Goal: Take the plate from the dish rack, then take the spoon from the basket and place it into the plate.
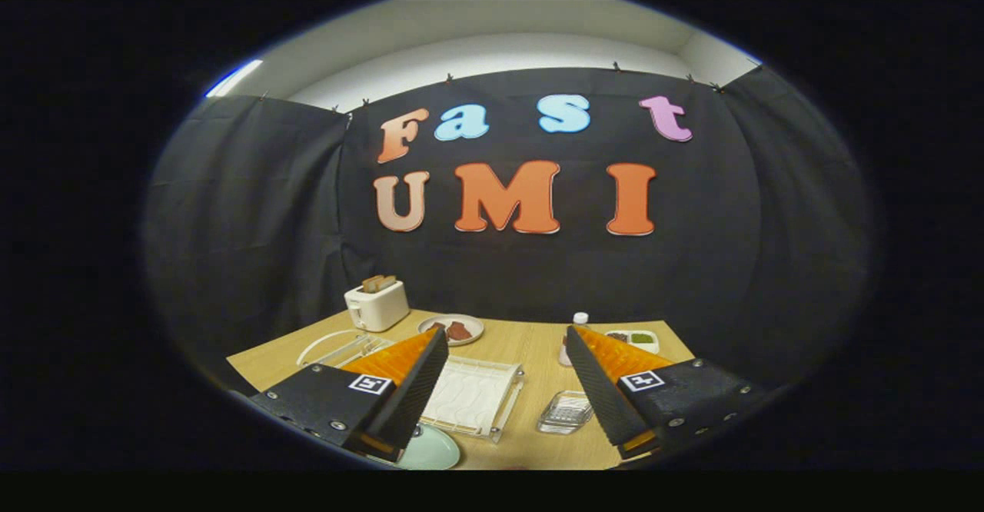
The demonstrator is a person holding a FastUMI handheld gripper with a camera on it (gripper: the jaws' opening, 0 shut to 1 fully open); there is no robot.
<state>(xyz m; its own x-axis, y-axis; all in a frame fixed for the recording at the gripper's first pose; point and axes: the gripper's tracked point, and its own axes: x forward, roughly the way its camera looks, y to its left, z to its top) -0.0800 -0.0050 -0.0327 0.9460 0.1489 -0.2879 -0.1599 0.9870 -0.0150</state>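
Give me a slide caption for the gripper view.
Open gripper held above the wooden table, clear dish rack between its fingers, toaster beyond.

**Colours from behind my jaws**

My gripper (503, 343) holds its two jaws wide apart, nothing between them: each is orange on its ribbed upper face, black with a fine ridged pattern on the inner face, and carries a small black-and-white square marker on a black body. The worktop (538, 358) is pale wood-tone. The toaster (376, 305) is cream, its slices tan. A pale plate (452, 329) holds reddish-brown pieces. The rack (473, 397) is clear with white wavy lines. Near my left jaw lies a mint-green plate (430, 449). The small dish (565, 412) is clear glass.
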